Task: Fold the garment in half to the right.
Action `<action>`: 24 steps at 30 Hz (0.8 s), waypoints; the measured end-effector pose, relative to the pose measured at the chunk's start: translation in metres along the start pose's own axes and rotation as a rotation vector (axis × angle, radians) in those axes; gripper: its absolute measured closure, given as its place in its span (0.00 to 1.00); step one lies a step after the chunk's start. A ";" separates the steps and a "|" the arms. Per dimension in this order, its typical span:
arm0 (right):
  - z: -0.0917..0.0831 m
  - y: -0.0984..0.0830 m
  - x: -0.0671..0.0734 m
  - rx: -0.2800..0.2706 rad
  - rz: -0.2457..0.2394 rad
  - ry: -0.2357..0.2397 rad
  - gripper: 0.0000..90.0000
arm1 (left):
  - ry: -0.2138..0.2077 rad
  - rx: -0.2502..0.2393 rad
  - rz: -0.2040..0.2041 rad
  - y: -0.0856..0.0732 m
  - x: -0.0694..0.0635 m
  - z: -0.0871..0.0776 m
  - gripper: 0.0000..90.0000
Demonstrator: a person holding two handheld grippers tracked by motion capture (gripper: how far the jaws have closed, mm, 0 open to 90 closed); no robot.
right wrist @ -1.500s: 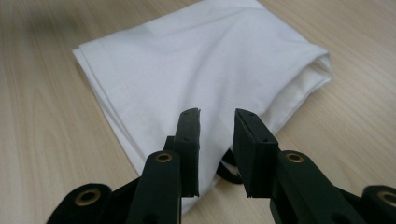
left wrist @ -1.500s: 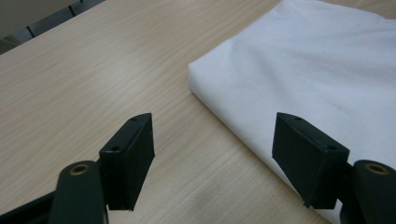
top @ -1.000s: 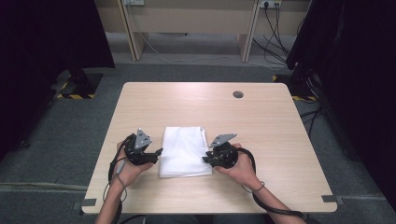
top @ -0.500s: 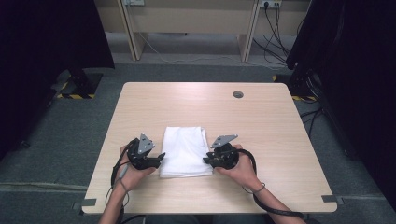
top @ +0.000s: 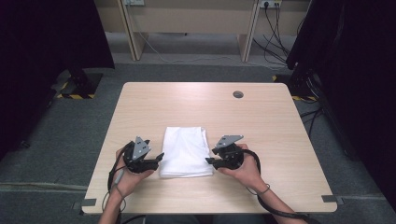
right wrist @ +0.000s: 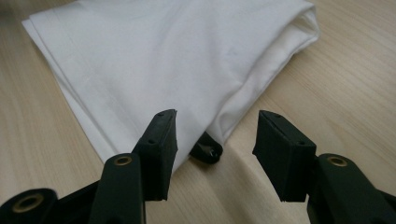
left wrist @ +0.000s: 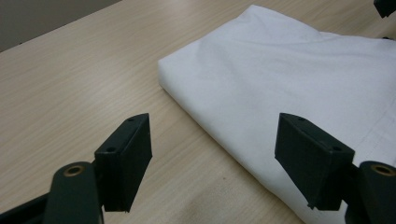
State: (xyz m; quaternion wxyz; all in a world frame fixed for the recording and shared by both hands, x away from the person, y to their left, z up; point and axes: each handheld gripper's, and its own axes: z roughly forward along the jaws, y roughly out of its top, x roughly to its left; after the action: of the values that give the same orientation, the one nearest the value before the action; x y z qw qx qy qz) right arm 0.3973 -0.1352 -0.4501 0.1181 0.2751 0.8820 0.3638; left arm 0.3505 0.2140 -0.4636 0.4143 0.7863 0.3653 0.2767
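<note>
Now, on the surface (top: 280,140) the folded white cloth (top: 185,151) lies close to the near edge, about midway between the left and right edges, with my two tools flanking it. Over the last second the right hand-held gripper (right wrist: 215,149) has just been opening: a second ago it sat pinched at the cloth's right side, and its jaws now stand apart with the cloth's near right corner lying just ahead of them, nothing pressed between the pads. I read that as a release, so the fold on that side looks finished or a fresh grip is due. The left hand-held gripper (left wrist: 215,158) is spread wide and holds nothing; it has drifted slightly toward the near edge, and the cloth's left border runs between its jaws, close ahead but untouched. Room is generous: the far half of the surface is bare apart from a small round cable hole (top: 238,94) near the far right corner, and both side margins are free for sliding or turning the cloth.
</note>
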 end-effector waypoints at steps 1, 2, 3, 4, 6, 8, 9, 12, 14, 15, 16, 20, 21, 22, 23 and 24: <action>0.000 0.000 0.000 0.000 0.000 0.000 0.51 | 0.000 0.000 0.000 0.000 0.000 0.000 0.29; -0.005 -0.003 -0.005 -0.003 0.012 -0.012 0.48 | 0.003 -0.001 -0.003 -0.001 0.000 -0.002 0.29; -0.005 -0.003 -0.005 -0.003 0.012 -0.012 0.48 | 0.003 -0.001 -0.003 -0.001 0.000 -0.002 0.28; -0.011 -0.006 -0.009 -0.007 0.027 -0.023 0.48 | 0.003 -0.001 -0.003 -0.001 0.000 -0.002 0.28; -0.011 -0.006 -0.009 -0.007 0.027 -0.023 0.47 | 0.009 -0.004 -0.012 -0.002 0.000 -0.004 0.28; -0.020 -0.013 -0.018 -0.014 0.047 -0.043 0.46 | 0.015 -0.013 -0.017 -0.002 0.001 -0.007 0.28; -0.021 -0.014 -0.019 -0.014 0.050 -0.048 0.46 | 0.018 -0.020 -0.019 -0.002 0.001 -0.009 0.28; -0.027 -0.020 -0.026 -0.015 0.070 -0.060 0.45 | 0.018 -0.024 -0.019 -0.002 0.001 -0.013 0.27; -0.031 -0.024 -0.029 -0.016 0.091 -0.050 0.45 | 0.020 -0.026 -0.026 -0.002 0.001 -0.014 0.27; -0.032 -0.026 -0.030 -0.013 0.090 -0.057 0.45 | 0.021 -0.025 -0.024 -0.003 0.001 -0.015 0.27; -0.033 -0.027 -0.031 -0.011 0.087 -0.065 0.45 | 0.024 -0.028 -0.028 -0.003 0.001 -0.016 0.27; -0.042 -0.033 -0.035 -0.028 0.104 -0.079 0.44 | 0.034 -0.031 -0.030 -0.003 0.002 -0.018 0.27; -0.045 -0.033 -0.037 -0.034 0.110 -0.083 0.44 | 0.035 -0.035 -0.027 -0.003 0.002 -0.019 0.27; -0.047 -0.034 -0.038 -0.039 0.111 -0.086 0.44 | 0.036 -0.039 -0.031 -0.003 0.001 -0.020 0.27; -0.050 -0.035 -0.039 -0.043 0.116 -0.091 0.44 | 0.038 -0.043 -0.033 -0.003 0.001 -0.021 0.27; -0.053 -0.035 -0.040 -0.051 0.123 -0.095 0.44 | 0.041 -0.045 -0.034 -0.003 0.001 -0.021 0.27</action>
State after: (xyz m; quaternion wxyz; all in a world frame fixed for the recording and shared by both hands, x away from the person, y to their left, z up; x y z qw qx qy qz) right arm 0.3947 -0.2094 -0.4373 0.1441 0.3426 0.8472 0.3795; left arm 0.3345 0.2260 -0.4556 0.4289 0.7648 0.3806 0.2939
